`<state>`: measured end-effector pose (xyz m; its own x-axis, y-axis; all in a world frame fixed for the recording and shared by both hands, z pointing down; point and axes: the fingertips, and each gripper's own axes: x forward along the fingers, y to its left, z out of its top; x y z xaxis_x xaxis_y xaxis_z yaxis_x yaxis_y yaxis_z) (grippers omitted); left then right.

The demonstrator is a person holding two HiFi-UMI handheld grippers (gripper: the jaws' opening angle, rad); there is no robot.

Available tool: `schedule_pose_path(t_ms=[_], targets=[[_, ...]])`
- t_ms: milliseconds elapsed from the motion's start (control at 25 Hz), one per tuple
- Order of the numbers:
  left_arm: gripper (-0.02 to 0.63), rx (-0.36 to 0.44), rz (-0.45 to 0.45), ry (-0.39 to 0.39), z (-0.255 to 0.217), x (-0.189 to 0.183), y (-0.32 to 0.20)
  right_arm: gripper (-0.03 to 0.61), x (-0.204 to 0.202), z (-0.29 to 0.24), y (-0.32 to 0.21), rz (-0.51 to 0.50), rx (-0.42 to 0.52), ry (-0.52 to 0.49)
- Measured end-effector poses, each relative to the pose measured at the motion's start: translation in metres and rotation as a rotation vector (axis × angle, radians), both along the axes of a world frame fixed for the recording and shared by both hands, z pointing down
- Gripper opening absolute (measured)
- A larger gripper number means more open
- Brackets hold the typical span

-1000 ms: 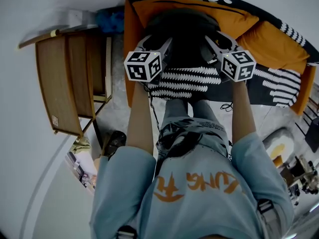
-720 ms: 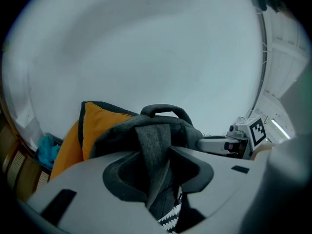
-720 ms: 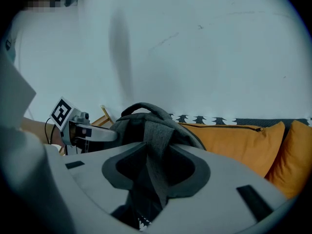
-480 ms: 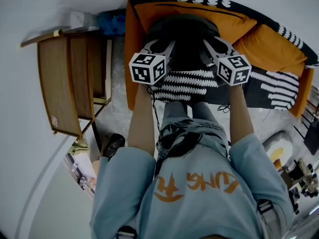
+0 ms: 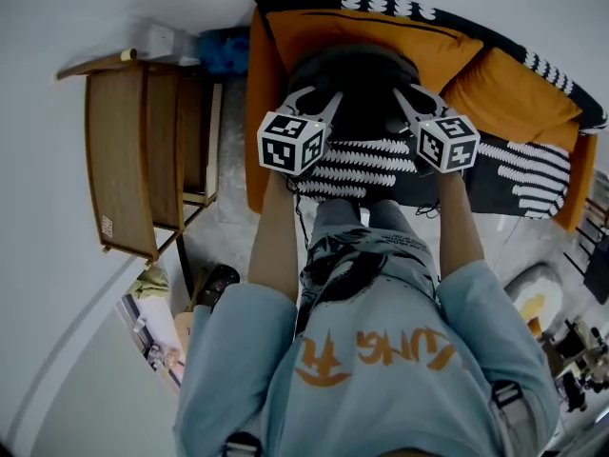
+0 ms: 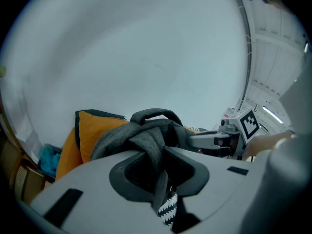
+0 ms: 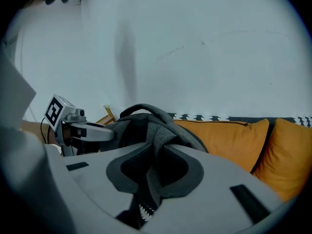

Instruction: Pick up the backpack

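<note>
A dark grey backpack [image 5: 354, 69] sits on the orange sofa [image 5: 262, 112], with one of my grippers at each side. My left gripper [image 5: 319, 95] is at its left flank. In the left gripper view its jaws [image 6: 158, 168] are closing and pinch a fold of grey backpack fabric [image 6: 152, 147]. My right gripper [image 5: 411, 95] is at the bag's right flank. Its jaws [image 7: 155, 173] are also closing, with a grey fold [image 7: 157, 155] pressed between the pads. The carry handle [image 6: 153, 114] arches over the top of the bag.
Orange cushions [image 5: 509, 89] lean along the sofa back, and a black-and-white patterned blanket [image 5: 366, 160] covers the seat in front of the bag. A wooden side table [image 5: 133, 160] stands to the left, with a blue bundle [image 5: 224, 50] behind it. A white wall rises behind the sofa.
Both grippers went from wide open to closed on the backpack's sides. They have shifted slightly and risen, taking the bag's fabric up with them.
</note>
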<state>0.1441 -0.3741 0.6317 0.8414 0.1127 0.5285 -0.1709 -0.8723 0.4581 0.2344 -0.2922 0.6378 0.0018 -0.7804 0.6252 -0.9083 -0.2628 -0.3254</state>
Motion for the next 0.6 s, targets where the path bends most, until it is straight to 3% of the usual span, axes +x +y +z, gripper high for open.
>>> schedule_pose_path(t_ms=[600], targets=[[0.081,0.018,0.038,0.037,-0.047,-0.040,0.043,0.037,-0.037,-0.042,0.039,-0.080,0.045,-0.035]])
